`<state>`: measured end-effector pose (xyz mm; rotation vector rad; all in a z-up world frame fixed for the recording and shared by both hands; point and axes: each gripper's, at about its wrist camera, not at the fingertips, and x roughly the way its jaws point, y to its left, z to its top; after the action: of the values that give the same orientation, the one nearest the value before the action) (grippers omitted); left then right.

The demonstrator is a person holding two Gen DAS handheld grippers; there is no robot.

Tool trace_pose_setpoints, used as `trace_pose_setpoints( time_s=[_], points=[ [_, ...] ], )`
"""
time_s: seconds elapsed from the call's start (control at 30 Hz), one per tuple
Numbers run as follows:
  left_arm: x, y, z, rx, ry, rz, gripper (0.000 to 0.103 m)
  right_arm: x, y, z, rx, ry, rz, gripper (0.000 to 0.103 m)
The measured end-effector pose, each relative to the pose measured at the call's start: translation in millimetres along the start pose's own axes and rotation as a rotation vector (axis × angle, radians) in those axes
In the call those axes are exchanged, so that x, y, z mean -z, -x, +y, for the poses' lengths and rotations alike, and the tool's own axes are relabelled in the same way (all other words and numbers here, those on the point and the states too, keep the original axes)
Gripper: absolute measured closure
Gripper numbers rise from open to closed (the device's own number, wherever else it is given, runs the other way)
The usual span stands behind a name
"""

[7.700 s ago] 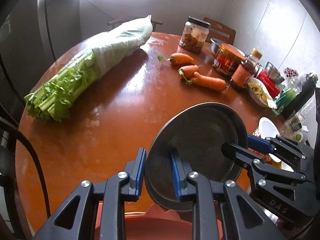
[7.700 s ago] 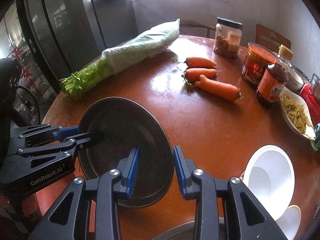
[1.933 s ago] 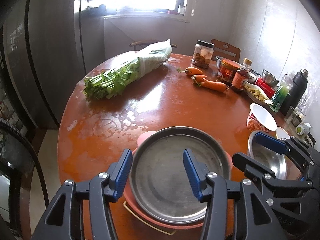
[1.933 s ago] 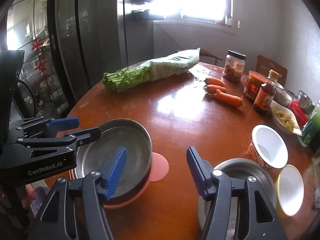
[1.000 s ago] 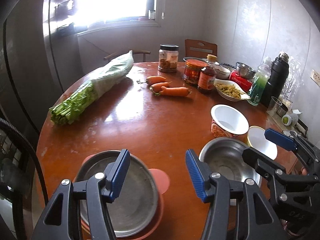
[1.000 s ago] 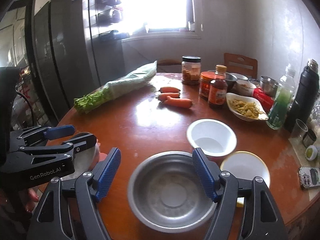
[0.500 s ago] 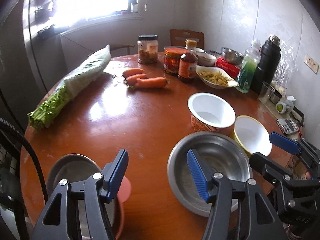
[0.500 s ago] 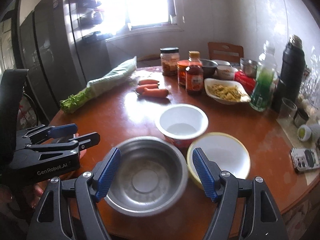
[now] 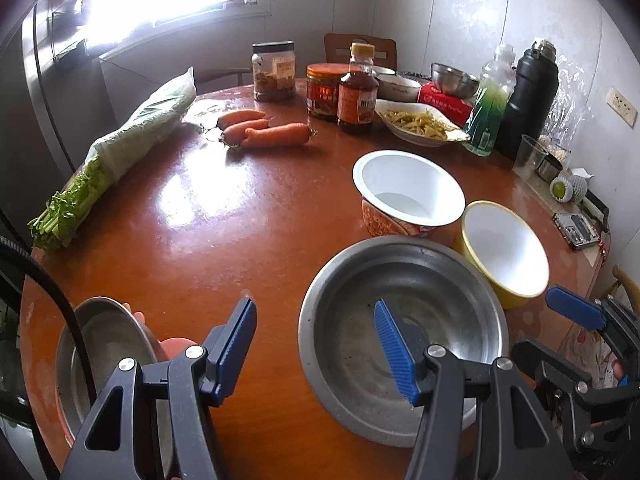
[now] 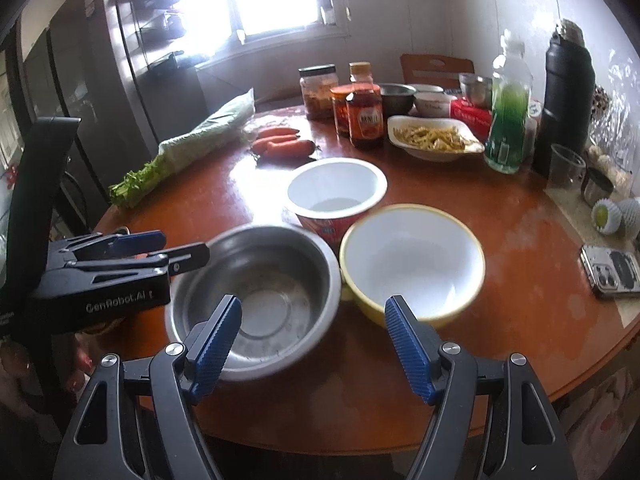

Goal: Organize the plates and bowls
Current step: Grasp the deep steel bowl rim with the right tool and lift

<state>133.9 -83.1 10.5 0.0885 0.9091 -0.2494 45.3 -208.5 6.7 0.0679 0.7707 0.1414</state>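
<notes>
A steel bowl [image 9: 400, 332] [image 10: 256, 296] stands near the table's front edge. My left gripper [image 9: 316, 350] [image 10: 172, 248] is open, one finger above the bowl's inside and the other outside its left rim. My right gripper [image 10: 314, 346] [image 9: 560, 336] is open and hovers in front of the gap between the steel bowl and a yellow-rimmed white bowl [image 10: 412, 260] [image 9: 504, 252]. Behind them sits a red-and-white paper bowl [image 10: 336, 192] [image 9: 408, 196]. A metal plate [image 9: 100, 348] lies on a pink plate [image 9: 176, 346] at the lower left.
Celery [image 9: 116, 156], carrots [image 9: 264, 132], jars [image 9: 274, 72], a sauce bottle [image 9: 358, 96], a dish of food [image 10: 436, 138], a green bottle [image 10: 508, 128] and a black flask [image 10: 564, 92] crowd the back of the round table [image 9: 192, 216]. A phone [image 10: 612, 270] lies at the right edge.
The metal plate once held now rests on the pink plate. Over the last second both grippers swung right and sank toward the three bowls, staying open.
</notes>
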Motion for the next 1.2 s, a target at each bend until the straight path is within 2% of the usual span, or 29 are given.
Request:
trace_pose_setpoints(
  time_s=[0.27, 0.37, 0.57, 0.83, 1.0, 1.2],
  points=[
    [-0.9, -20.2, -1.8, -0.012, -0.001, 0.043, 0.042, 9.3, -7.7, -2.6, -0.053, -0.016, 0.039, 0.027],
    [-2.0, -26.2, -2.9, -0.015, -0.007, 0.058, 0.042, 11.3, -12.7, 0.7, -0.075, -0.012, 0.054, 0.031],
    [-3.4, -34.3, -8.0, -0.015, -0.026, 0.072, 0.042, 14.4, -29.8, 3.4, -0.103, -0.016, 0.099, 0.048],
    [-6.6, -44.9, -8.2, 0.007, -0.026, 0.086, 0.042, 13.4, -44.2, 5.4, -0.119, -0.008, 0.124, 0.059],
    [-6.8, -50.9, -6.7, 0.036, -0.020, 0.099, 0.053, 9.9, -51.0, 8.1, -0.116, 0.014, 0.125, 0.062],
    [-7.4, -52.6, -0.9, 0.028, -0.025, 0.105, 0.061, 3.4, -57.5, 10.6, -0.095, 0.025, 0.125, 0.063]
  ],
)
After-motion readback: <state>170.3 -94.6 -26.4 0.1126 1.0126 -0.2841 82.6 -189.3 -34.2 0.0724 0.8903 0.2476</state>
